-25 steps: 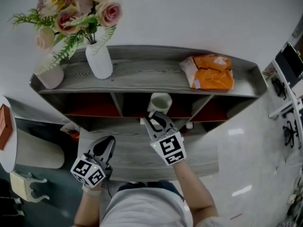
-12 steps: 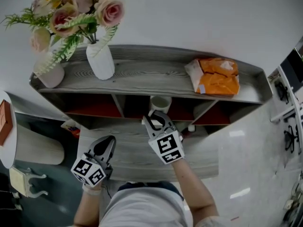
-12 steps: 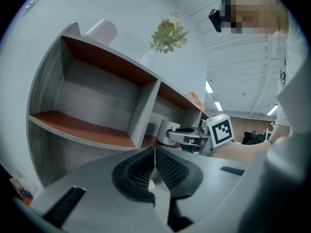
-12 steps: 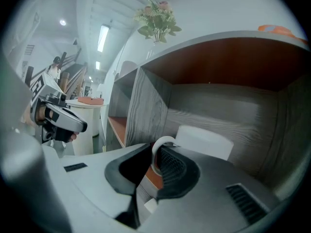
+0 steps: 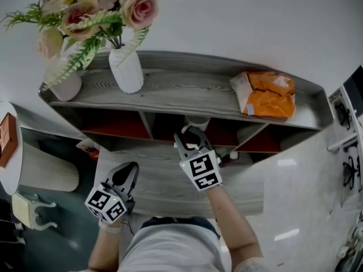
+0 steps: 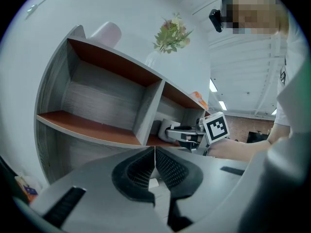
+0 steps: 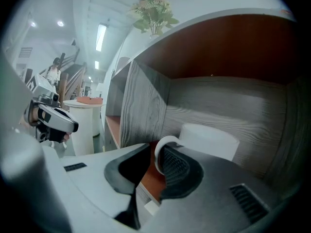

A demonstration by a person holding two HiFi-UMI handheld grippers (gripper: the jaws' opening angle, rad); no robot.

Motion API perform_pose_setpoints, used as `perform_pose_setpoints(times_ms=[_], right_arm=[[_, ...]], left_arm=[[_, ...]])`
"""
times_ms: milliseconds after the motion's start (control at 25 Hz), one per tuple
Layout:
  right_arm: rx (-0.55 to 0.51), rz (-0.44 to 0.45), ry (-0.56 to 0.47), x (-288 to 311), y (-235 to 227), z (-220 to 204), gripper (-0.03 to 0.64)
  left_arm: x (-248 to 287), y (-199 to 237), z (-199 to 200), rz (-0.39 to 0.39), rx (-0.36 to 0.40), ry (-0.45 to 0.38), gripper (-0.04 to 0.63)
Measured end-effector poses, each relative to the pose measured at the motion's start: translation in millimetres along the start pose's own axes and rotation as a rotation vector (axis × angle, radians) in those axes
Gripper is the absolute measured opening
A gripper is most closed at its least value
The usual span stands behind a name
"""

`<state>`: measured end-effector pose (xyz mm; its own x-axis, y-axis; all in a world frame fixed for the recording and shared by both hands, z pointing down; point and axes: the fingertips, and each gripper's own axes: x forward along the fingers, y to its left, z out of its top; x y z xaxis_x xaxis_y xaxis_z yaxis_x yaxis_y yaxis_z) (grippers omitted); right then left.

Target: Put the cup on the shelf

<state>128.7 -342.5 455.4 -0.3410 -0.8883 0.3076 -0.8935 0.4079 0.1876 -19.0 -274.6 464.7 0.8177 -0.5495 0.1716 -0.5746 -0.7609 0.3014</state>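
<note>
A white cup (image 7: 209, 140) stands in the middle compartment of the grey wooden shelf (image 5: 170, 89). From the head view only its rim (image 5: 197, 121) shows under the top board. My right gripper (image 7: 154, 152) reaches into that compartment with its jaws a little apart. The cup's handle (image 7: 158, 149) sits between them, against the right finger, with a gap on the other side. In the head view the right gripper (image 5: 191, 137) is at the compartment's mouth. My left gripper (image 5: 126, 171) hangs low at the left, shut and empty; its own view shows its shut jaws (image 6: 155, 152) and the cup (image 6: 158, 128) beyond.
On the shelf's top stand a white vase of flowers (image 5: 127, 69), a pale pot (image 5: 65, 86) and an orange bag (image 5: 266, 95). A grey lower ledge (image 5: 164, 177) juts out below the compartments. A round white table (image 5: 8, 169) with a brown box is at the far left.
My right gripper has pushed forward into the middle compartment, and the cup has gone deeper under the top board. The left gripper has stayed put.
</note>
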Motion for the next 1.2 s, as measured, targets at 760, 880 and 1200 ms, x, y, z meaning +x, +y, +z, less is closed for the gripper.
perform_pose_setpoints(times_ms=[760, 880, 1200], right_arm=[[0.095, -0.043, -0.053, -37, -19, 0, 0.129], [0.113, -0.068, -0.078, -54, -24, 1, 0.121], [0.175, -0.131, -0.143, -109, -29, 0, 0.055]], left_arm=[[10, -20, 1, -0.031, 0.014, 0.002, 0.017], [19, -30, 2, -0.061, 0.023, 0.006, 0.017], [47, -67, 6, -0.168, 0.06, 0.023, 0.017]])
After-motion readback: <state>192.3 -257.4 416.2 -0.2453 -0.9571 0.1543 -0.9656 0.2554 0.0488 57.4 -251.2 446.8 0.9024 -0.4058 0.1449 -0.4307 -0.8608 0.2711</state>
